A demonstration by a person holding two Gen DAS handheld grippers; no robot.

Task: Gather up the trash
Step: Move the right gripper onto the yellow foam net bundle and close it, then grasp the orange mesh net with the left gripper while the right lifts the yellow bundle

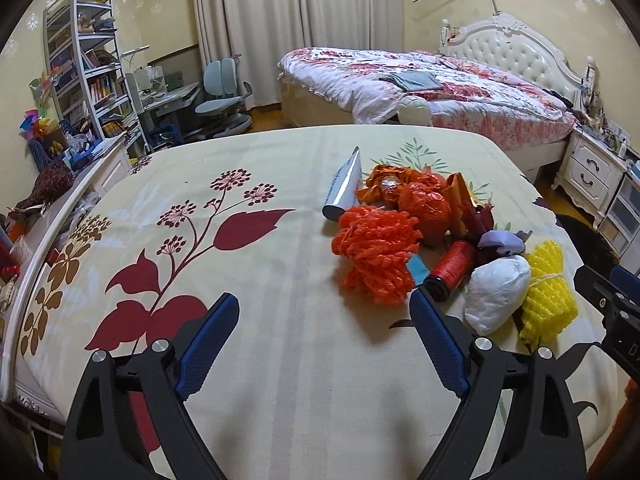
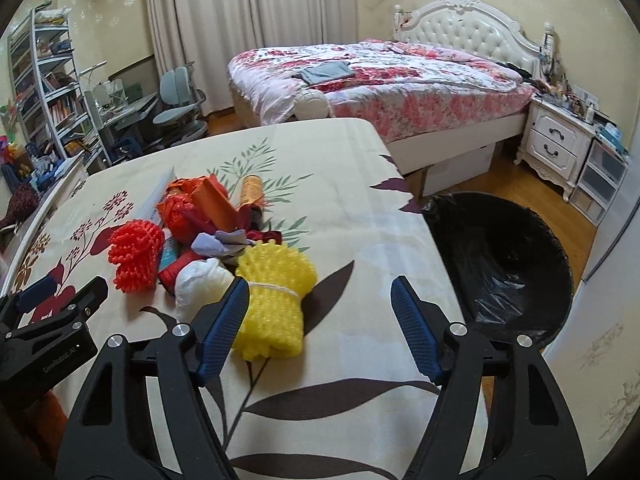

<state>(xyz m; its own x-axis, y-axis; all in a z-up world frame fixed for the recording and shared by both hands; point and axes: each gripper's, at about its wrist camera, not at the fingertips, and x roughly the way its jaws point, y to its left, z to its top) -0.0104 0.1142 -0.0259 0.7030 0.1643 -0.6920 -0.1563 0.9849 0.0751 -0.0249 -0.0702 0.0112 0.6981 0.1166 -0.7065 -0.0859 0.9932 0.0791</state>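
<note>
A pile of trash lies on the flower-print tablecloth (image 1: pixel 280 240): an orange foam net (image 1: pixel 374 254), a red roll (image 1: pixel 452 270), a white crumpled bag (image 1: pixel 496 294), a yellow foam net (image 1: pixel 548 292), orange wrappers (image 1: pixel 420 200) and a silver tube (image 1: pixel 344 188). My left gripper (image 1: pixel 324 306) is open and empty, just left of and in front of the pile. My right gripper (image 2: pixel 318 292) is open and empty, its left finger beside the yellow foam net (image 2: pixel 274 304). A bin lined with a black bag (image 2: pixel 504 264) stands on the floor right of the table.
A bed (image 2: pixel 380 84) with a floral quilt stands behind the table. A white nightstand (image 2: pixel 556 144) and plastic drawers (image 2: pixel 600 176) are at the right. A bookshelf (image 1: pixel 92 68), desk and grey chair (image 1: pixel 222 96) are at the back left.
</note>
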